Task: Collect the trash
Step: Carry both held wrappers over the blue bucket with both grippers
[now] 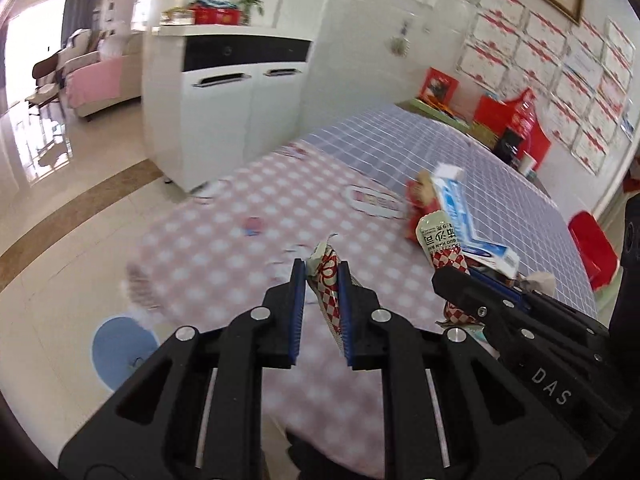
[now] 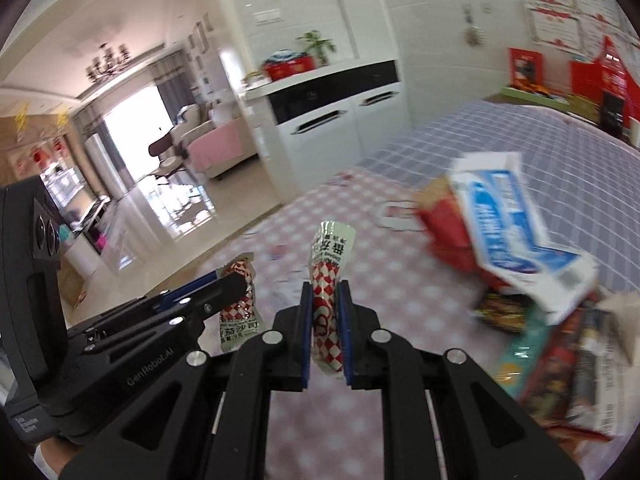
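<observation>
Left wrist view: my left gripper (image 1: 322,270) sits at lower centre, its blue pads clamped on a red-and-white checked sauce packet (image 1: 326,280) that stands nearly upright between them. At right of the frame my right gripper (image 1: 460,276) pinches a second sauce packet (image 1: 438,240), whose pale printed end points up. Behind it, a blue-and-white toothpaste box (image 1: 464,216) lies tilted on a red wrapper (image 1: 416,216), on the checked tablecloth (image 1: 224,256). A white cabinet (image 1: 224,112) stands at upper centre.

Right wrist view: I see the right gripper (image 2: 324,292) at centre, closed on its packet (image 2: 330,256); the left gripper (image 2: 236,284) enters from the left, gripping the other packet (image 2: 240,304). The toothpaste box (image 2: 508,220) appears blurred at right, atop a heap of mixed wrappers (image 2: 560,360) at lower right.
</observation>
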